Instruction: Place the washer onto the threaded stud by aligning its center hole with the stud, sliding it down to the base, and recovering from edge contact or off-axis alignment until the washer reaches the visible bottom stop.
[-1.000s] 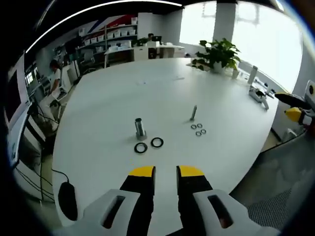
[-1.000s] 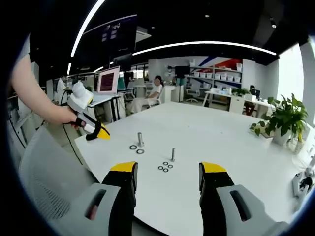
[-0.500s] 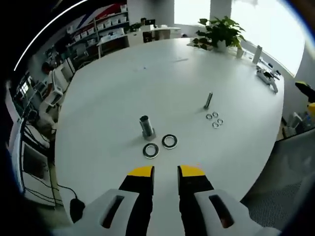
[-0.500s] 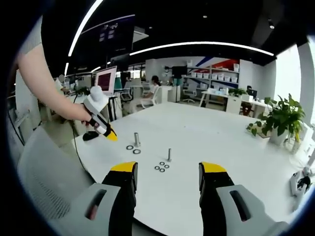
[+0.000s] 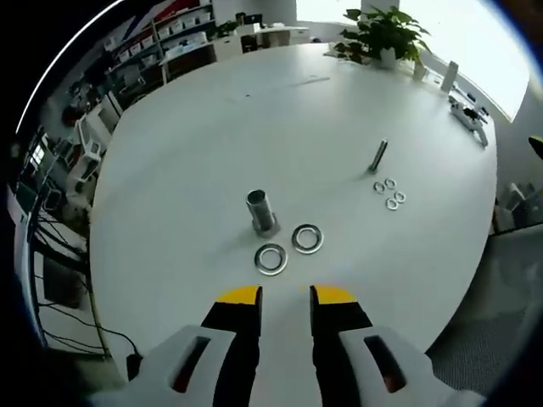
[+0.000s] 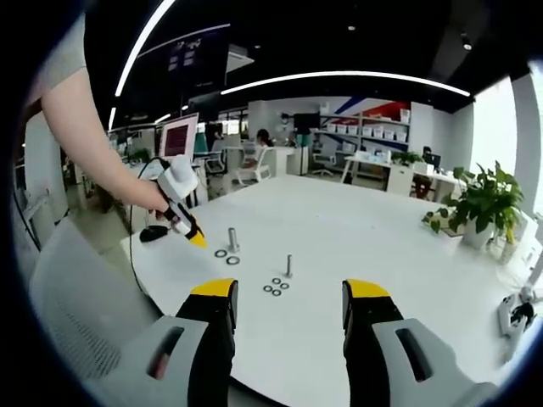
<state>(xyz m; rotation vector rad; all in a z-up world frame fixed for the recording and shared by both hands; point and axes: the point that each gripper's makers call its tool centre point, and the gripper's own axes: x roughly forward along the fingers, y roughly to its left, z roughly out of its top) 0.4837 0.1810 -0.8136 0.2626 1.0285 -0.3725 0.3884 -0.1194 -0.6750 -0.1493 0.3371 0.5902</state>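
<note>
In right gripper view, left gripper [image 6: 197, 238] near large washers [image 6: 226, 256], person's arm [image 6: 89, 127]

Daylight pours in from the windows [image 5: 475, 34] beyond the far edge of the white surface [image 5: 212, 144], and they blow out to plain white glare. The surface itself reads bright and even, with only short, soft shadows beside the small metal parts. In the right gripper view the ceiling is dark, cut by long curved light strips [image 6: 339, 78]. The fisheye bends straight lines hard toward the edges, where detail smears and dims. The middle of each view stays fairly sharp; distant shelves look soft.
</note>
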